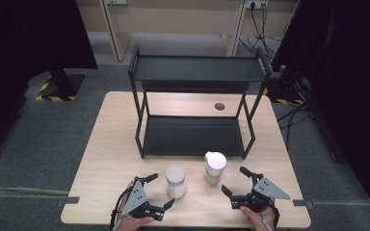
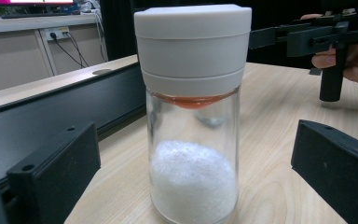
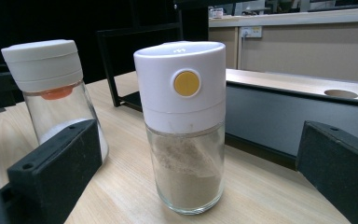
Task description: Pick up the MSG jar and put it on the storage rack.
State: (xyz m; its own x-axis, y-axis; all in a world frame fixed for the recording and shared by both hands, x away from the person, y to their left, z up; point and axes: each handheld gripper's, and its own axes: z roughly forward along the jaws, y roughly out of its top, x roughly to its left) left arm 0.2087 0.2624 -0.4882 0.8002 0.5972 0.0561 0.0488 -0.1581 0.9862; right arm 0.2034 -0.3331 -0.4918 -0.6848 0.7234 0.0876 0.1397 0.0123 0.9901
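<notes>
Both grippers, left [image 1: 157, 191] and right [image 1: 237, 180], have jaws spread wide; centre yours on the salt shaker [image 2: 193, 112] and pepper shaker [image 3: 184, 123] standing before the black rack [image 1: 195, 103], then squeeze evenly.

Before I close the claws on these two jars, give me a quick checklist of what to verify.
1. Left claw open: ok.
2. Right claw open: ok.
3. Jar of white grains centred between the left claw's jaws, untouched: ok.
4. Jar of tan powder centred between the right claw's jaws: ok.
5. Both jars upright, lids on: ok.
6. Lids locked tight: cannot tell.
</notes>
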